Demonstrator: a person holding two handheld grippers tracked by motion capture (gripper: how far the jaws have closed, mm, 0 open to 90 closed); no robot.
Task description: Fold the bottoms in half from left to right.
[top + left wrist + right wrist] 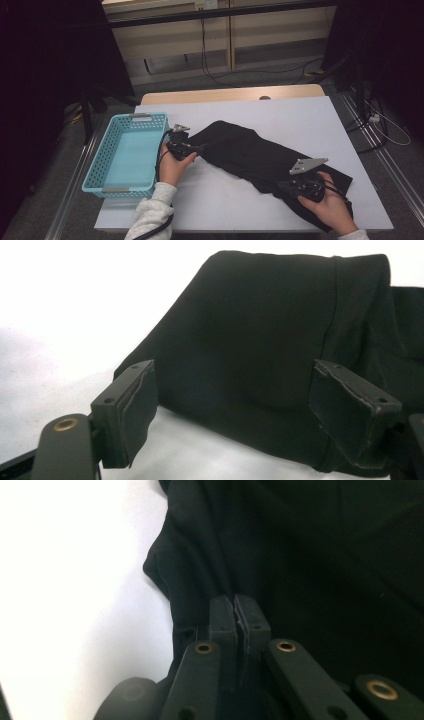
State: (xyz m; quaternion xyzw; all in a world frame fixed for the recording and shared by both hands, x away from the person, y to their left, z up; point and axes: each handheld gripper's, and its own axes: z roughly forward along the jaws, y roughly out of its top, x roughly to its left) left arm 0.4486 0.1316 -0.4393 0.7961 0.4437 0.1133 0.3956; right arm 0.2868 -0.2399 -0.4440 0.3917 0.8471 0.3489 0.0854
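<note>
A black garment (260,157) lies slantwise across the white table (300,115), from the middle toward the front right corner. My left gripper (200,146) sits at the garment's upper left end, held level. In the left gripper view its jaws stand wide, and the garment's folded end (260,340) lies between and beyond the pads (135,405); they do not press on it. My right gripper (281,187) is at the garment's front right part. In the right gripper view its pads (222,617) are closed together, with a gathered fold of the black cloth (190,570) running into them.
A light blue plastic basket (107,150) stands on the table's left side, just left of my left hand. A wooden strip (230,94) borders the table's far edge. Cables (385,125) trail on the floor to the right.
</note>
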